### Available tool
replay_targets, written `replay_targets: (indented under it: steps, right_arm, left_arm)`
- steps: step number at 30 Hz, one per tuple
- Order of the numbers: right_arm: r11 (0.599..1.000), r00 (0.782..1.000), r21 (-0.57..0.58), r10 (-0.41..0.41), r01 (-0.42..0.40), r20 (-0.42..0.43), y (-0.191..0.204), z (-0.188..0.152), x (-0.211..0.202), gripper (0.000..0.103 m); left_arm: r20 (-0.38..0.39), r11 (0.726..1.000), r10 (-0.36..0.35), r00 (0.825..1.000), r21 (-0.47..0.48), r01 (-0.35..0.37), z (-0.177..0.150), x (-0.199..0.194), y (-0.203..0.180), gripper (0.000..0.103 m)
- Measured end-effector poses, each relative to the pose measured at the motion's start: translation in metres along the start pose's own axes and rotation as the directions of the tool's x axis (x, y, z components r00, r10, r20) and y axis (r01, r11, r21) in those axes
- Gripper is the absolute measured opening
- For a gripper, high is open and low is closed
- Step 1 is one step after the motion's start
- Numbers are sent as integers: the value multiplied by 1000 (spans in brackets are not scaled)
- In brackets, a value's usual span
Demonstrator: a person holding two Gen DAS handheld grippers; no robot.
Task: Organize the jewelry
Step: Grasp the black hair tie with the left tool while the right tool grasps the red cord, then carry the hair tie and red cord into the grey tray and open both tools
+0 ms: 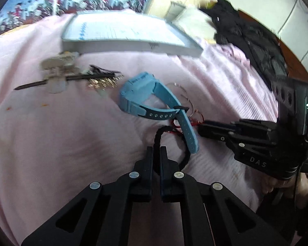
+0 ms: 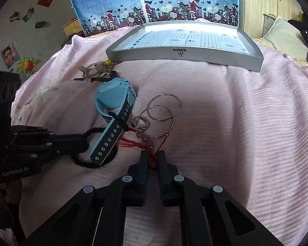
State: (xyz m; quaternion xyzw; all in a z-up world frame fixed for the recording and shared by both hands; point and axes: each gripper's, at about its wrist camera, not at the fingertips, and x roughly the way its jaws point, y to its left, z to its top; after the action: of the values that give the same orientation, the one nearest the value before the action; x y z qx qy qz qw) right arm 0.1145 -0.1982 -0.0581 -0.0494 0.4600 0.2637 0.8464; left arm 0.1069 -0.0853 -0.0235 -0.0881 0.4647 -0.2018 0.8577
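On the pink bedspread [image 2: 225, 112] lies a pile of jewelry. My left gripper [image 1: 156, 150] is shut on a black cord loop [image 1: 157, 135], which runs under the strap of a light blue watch [image 1: 145, 94]. My right gripper [image 2: 152, 154] is shut on a red cord bracelet [image 2: 131, 143] with pale beads [image 2: 146, 140]. Beyond it lie two thin silver hoops [image 2: 164, 106] and a silver ring [image 2: 140, 123]. From the right wrist, the left gripper [image 2: 85, 141] shows at the left, beside the watch [image 2: 115, 98]. A shallow grey box lid [image 2: 184, 55] sits farther back.
A dark hair stick with keys and trinkets [image 1: 67, 75] lies left of the watch. A black garment [image 1: 246, 37] is heaped at the far right of the bed. A patterned blue fabric panel [image 2: 154, 6] stands behind the lid. A hand [image 1: 283, 184] holds the right gripper.
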Motion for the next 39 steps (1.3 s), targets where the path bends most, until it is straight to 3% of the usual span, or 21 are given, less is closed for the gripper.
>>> replay_targets:
  steps: [6, 17, 24, 28, 33, 39]
  right_arm:
    - [999, 991, -1, -45, 46, 130, 3, 1, -29, 8]
    - [995, 943, 67, -87, 69, 320, 1, 7, -63, 8]
    - [994, 919, 104, -73, 35, 388, 2, 39, -57, 8]
    - [994, 894, 105, -67, 23, 443, -4, 89, -42, 8]
    - [974, 881, 213, -40, -70, 471, -35, 134, 0, 8]
    - [988, 914, 155, -40, -25, 403, -57, 135, 39, 8]
  left_arm:
    - [121, 997, 63, 991, 26, -67, -12, -29, 3, 3]
    - [259, 999, 52, 965, -20, -48, -4, -55, 3, 3]
    - [299, 993, 113, 948, -63, -99, 48, -56, 12, 3]
    - [328, 987, 159, 931, -71, -143, 95, -52, 26, 3]
    - [318, 971, 237, 918, -95, -218, 148, -28, 54, 3]
    - [250, 956, 274, 929, -180, -234, 175, 17, 85, 3]
